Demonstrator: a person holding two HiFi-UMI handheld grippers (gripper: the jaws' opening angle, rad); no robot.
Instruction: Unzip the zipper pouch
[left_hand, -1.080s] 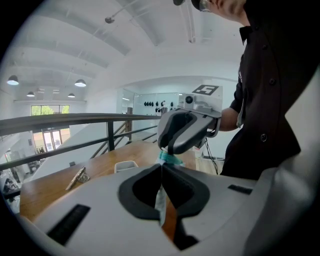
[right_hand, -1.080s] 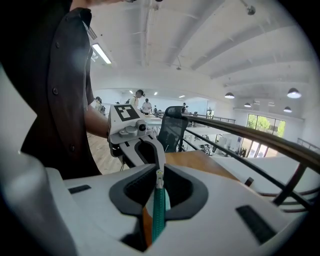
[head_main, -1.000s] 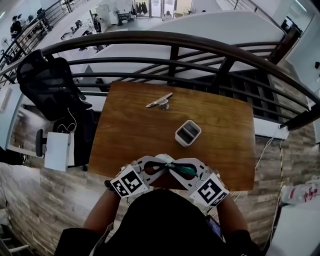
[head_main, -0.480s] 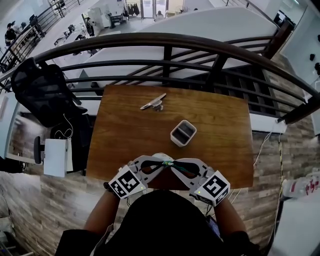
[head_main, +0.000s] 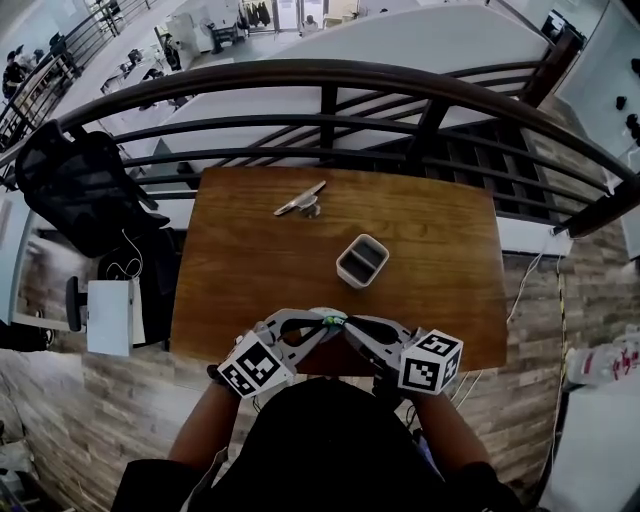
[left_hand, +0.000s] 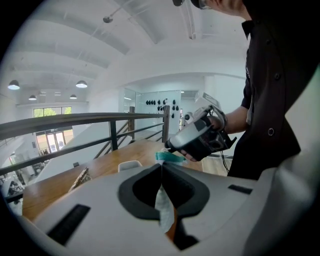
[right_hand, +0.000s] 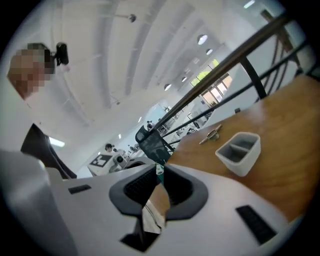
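Since a second ago the right gripper (head_main: 348, 328) is rolling over, its marker cube tipping upward at lower centre.
Both grippers are holding the zipper pouch (head_main: 330, 320) over the table's (head_main: 250, 260) near edge, the left gripper (head_main: 316, 327) pinching pale fabric and the right clamping the teal strip.

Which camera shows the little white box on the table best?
The right gripper view: the box sits close and unblocked, its divider and two compartments plain. The head view shows it small, from above. The left gripper view shows only its rim, the rest hidden.
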